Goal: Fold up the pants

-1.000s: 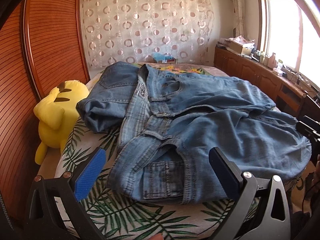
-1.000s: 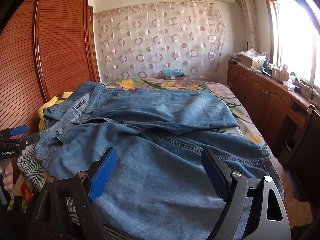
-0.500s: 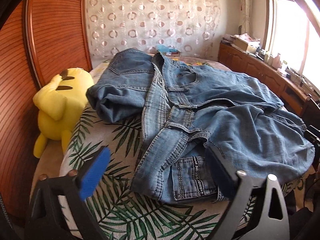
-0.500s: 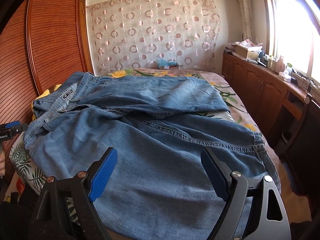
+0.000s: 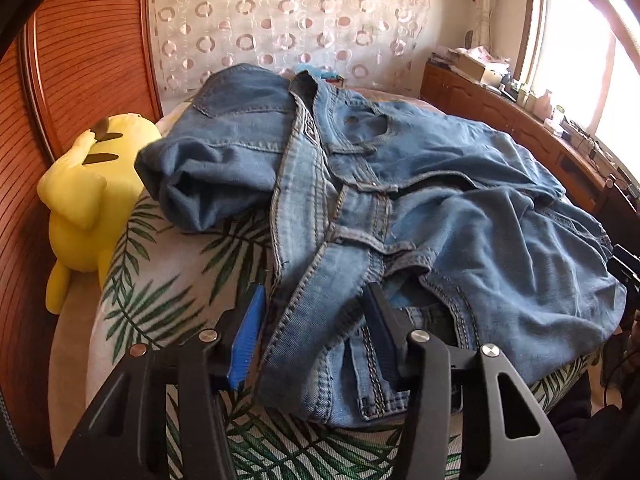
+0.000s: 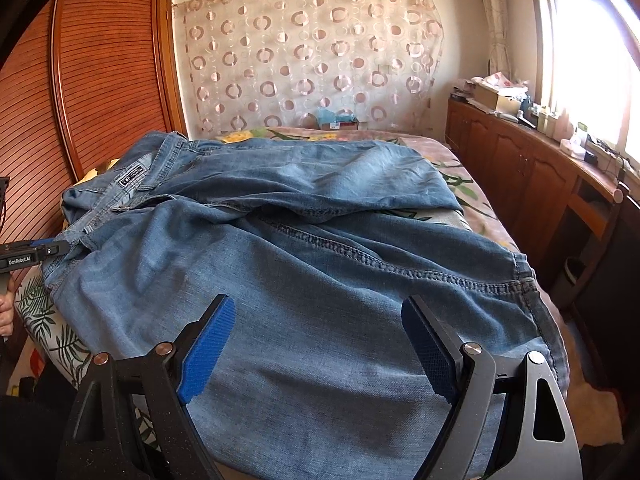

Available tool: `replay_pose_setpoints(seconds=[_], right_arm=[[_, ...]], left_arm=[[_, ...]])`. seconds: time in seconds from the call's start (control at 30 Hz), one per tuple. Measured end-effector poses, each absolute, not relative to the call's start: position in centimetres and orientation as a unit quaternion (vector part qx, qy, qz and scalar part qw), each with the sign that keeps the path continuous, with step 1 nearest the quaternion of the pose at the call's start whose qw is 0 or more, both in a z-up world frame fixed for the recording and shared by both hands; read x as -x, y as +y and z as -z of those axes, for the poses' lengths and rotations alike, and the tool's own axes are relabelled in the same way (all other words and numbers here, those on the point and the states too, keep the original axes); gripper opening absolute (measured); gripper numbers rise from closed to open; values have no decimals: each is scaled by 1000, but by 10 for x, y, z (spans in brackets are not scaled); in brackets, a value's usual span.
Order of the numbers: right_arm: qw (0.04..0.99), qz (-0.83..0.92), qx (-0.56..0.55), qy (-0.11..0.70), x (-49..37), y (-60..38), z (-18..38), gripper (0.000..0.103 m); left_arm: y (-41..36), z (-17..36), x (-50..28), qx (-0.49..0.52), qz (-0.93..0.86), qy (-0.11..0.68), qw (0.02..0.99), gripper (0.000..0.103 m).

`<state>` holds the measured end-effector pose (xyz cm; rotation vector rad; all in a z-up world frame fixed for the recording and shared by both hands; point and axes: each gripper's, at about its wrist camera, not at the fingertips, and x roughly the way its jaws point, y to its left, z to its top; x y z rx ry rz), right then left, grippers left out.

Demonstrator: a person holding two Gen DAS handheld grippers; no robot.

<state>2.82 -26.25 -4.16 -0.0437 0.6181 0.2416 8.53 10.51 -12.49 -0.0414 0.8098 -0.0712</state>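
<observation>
Blue denim pants (image 5: 420, 200) lie spread and rumpled across the bed, waistband toward the left gripper; they also fill the right wrist view (image 6: 320, 264). My left gripper (image 5: 316, 320) has its blue-padded jaws partly closed around the near waistband edge (image 5: 320, 300), the cloth bunched between the pads; a firm pinch is not clear. My right gripper (image 6: 316, 344) is wide open over the near trouser leg, holding nothing. The left gripper also shows at the left edge of the right wrist view (image 6: 28, 254).
A yellow plush toy (image 5: 92, 192) lies at the bed's left side against the wooden wardrobe (image 5: 80, 60). The bed sheet (image 5: 172, 280) has a palm-leaf print. A wooden cabinet (image 6: 532, 176) with clutter runs along the right under the window.
My left gripper has moved forward onto the waistband and its jaws have narrowed around the cloth. My right gripper has edged closer over the trouser leg, still open.
</observation>
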Motion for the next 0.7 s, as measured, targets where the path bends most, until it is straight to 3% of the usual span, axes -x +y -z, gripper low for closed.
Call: replay_pose_setpoints(seconds=[0.17,0.23,0.3,0.43,0.7], right_arm=[[945,-116,22,305,-29,-263,41,87],[945,-115,23,306,-30,-262,41,87],[945,-115,23,306,-31,-262,40,87],[945,-113,23,305,-35,-264,38,87],[947,-101,23,305,-37,-273,36,87]], left_arm=[[109,124,-80,20,32,390,920,31],[110,120,-75,19,33,382,923,16],[111,115,-69,20,36,373,927,9],[107,112,-63,14,45,371,928,4],[121,115,-62,10,10,375,927,3]])
